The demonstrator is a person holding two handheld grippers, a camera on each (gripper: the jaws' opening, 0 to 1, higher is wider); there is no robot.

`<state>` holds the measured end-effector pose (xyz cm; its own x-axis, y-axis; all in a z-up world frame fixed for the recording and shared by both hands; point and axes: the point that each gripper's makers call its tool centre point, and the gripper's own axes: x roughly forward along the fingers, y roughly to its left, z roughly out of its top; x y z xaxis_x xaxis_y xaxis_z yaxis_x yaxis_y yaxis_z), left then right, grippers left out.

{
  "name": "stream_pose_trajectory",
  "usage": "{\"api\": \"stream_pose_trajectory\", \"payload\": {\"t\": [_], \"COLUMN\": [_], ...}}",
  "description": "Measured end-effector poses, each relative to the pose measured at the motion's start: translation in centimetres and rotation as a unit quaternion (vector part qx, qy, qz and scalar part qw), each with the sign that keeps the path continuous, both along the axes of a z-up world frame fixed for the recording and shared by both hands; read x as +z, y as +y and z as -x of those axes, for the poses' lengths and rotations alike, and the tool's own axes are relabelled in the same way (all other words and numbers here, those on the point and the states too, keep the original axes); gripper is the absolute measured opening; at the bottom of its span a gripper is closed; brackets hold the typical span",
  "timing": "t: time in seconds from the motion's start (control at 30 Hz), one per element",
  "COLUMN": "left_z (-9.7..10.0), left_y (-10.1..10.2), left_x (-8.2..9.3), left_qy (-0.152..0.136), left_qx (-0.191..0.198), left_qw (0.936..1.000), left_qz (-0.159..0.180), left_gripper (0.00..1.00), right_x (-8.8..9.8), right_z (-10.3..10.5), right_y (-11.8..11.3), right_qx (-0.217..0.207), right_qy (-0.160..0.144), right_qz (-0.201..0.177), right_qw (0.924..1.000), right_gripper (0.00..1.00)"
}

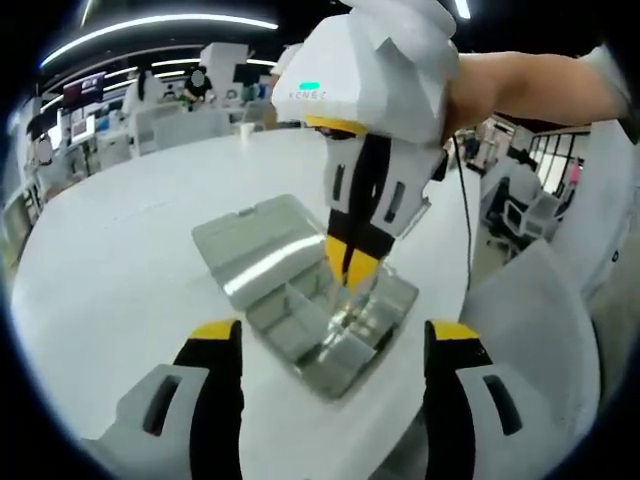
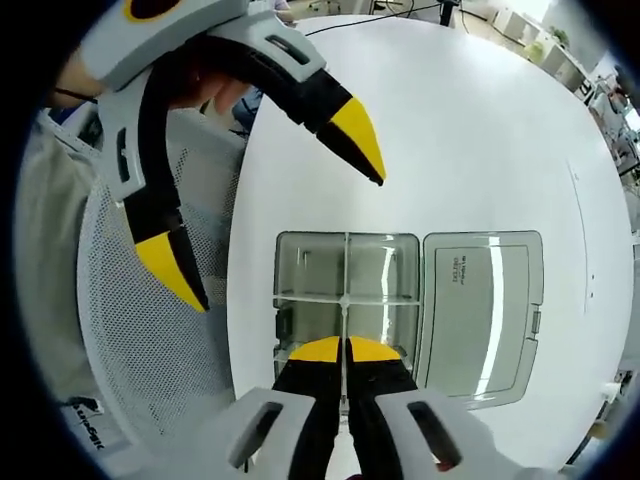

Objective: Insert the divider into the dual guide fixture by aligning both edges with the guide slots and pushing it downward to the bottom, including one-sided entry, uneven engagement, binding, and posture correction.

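one clear plastic compartment box [image 2: 345, 300] lies open on a round white table [image 2: 480, 130], its hinged lid [image 2: 483, 310] flat at its right. the right gripper [image 2: 345, 352] is pinched shut on one thin transparent divider strip [image 2: 344, 318], standing on edge along the box's middle – probably light, slightly flexible, slick and easily cocked, so best held at its top edge. the left gripper [image 1: 330, 345] hovers wide open and empty, just near of the box.
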<state>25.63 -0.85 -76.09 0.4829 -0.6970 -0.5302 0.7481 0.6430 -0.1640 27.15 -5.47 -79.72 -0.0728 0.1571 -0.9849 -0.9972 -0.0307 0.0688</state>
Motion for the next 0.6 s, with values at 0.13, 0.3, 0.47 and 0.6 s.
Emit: {"api": "stream_pose_trajectory", "payload": {"t": [0.13, 0.3, 0.47, 0.6], "left_z": [0.01, 0.13, 0.22, 0.21], "left_y": [-0.14, -0.2, -0.11, -0.15], "left_x": [0.04, -0.04, -0.27, -0.24], "left_qy": [-0.001, 0.001, 0.003, 0.003], "left_qx": [0.0, 0.0, 0.0, 0.0], "left_qw": [1.0, 1.0, 1.0, 1.0], "left_qz": [0.001, 0.002, 0.0, 0.0], "left_gripper": [0.72, 0.72, 0.72, 0.72], "right_x": [0.11, 0.16, 0.3, 0.46], "right_z": [0.2, 0.18, 0.16, 0.32], "right_y": [0.02, 0.01, -0.04, -0.02], "right_qx": [0.005, 0.008, 0.008, 0.009], "right_qy": [-0.007, -0.01, -0.01, -0.012], "right_qz": [0.003, 0.006, 0.007, 0.009], "right_qw": [1.0, 0.9999, 0.9999, 0.9998], "right_gripper": [0.0, 0.0, 0.0, 0.0]}}
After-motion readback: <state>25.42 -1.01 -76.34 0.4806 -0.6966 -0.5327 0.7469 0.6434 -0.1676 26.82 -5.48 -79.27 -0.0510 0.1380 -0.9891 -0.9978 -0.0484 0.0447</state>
